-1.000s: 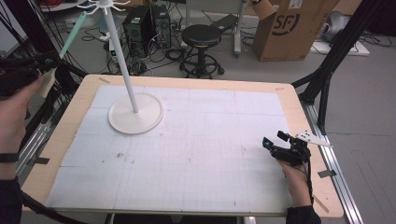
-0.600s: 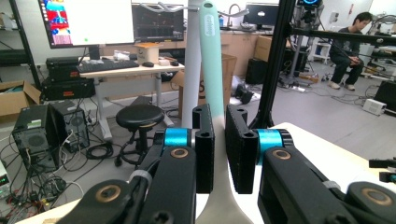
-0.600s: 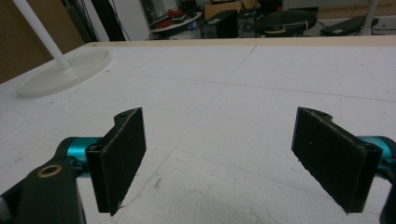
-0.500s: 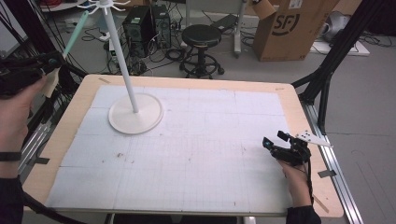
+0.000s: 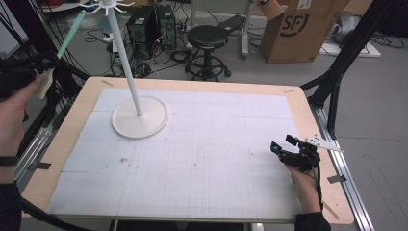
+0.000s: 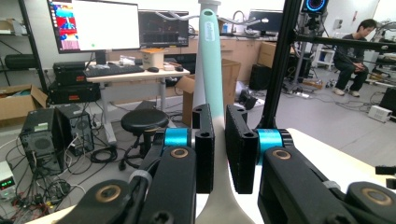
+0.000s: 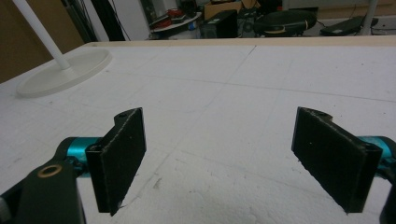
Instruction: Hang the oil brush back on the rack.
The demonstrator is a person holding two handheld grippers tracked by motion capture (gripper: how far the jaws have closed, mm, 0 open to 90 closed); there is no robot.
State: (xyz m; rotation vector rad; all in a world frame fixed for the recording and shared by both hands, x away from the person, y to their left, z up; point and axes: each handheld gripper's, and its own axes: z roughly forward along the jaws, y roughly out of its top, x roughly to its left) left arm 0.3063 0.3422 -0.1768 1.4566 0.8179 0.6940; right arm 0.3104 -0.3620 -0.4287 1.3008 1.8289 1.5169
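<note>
Compared with a second ago, the left gripper (image 5: pixel 42 65) has risen a little beside the table's (image 5: pixel 202 86) left edge, and the mint-green spatula (image 5: pixel 71 34) it carries now points more steeply toward the hooks on top of the white stand (image 5: pixel 129 72). The right gripper (image 5: pixel 284 147) has not moved. In the left gripper view the jaws are pinched on the spatula's pale handle (image 6: pixel 217 154), the blade rising upright between them. The right hand (image 5: pixel 304 185) rests low on the white mat (image 5: pixel 202 159) near the table's right edge, its jaws spread wide with nothing between them.
</note>
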